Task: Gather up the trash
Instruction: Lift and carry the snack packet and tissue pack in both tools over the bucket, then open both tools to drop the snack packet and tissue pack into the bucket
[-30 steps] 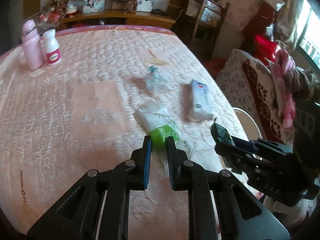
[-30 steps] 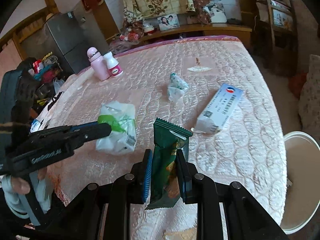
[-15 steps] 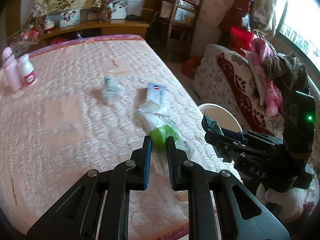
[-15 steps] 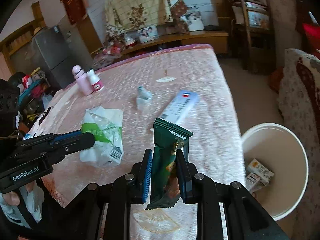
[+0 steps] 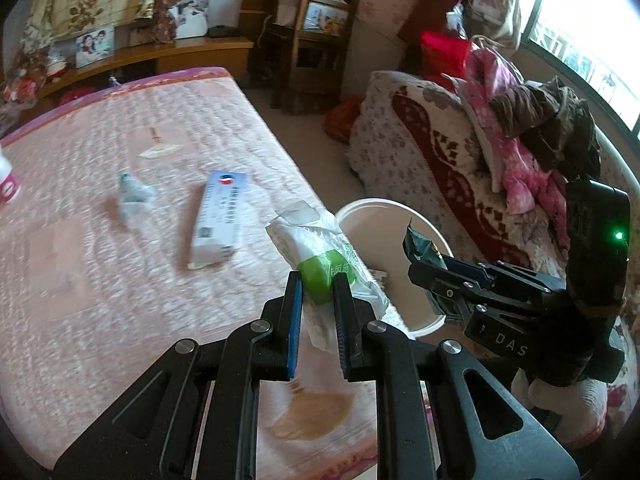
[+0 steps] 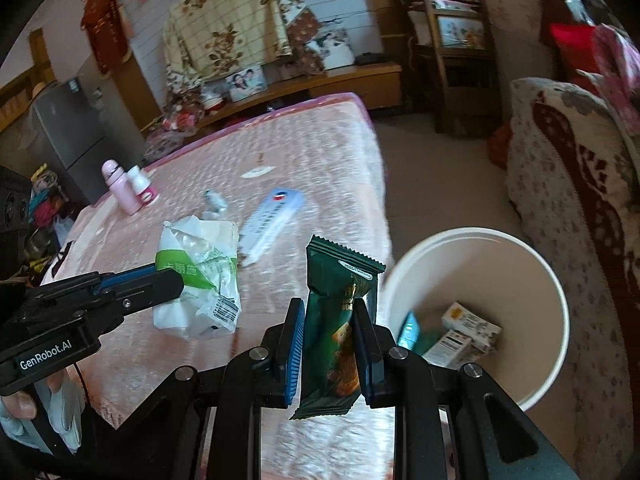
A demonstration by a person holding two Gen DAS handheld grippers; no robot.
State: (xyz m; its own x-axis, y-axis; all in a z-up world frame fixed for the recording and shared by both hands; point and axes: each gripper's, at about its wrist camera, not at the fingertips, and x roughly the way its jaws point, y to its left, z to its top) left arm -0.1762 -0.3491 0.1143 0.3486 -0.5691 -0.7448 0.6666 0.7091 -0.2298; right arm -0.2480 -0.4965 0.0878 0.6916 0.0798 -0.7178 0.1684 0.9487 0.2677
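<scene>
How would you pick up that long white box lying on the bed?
Grip the box across its narrow width near the middle, coming straight down from above. It lies flat on the bed, long and slim, with both long sides free, so the fingers can straddle it.

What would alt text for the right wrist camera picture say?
The right gripper clamps an upright green snack wrapper beside a white bin holding a few boxes. At left, the left gripper holds a white-and-green plastic pack above a pink bed.
</scene>
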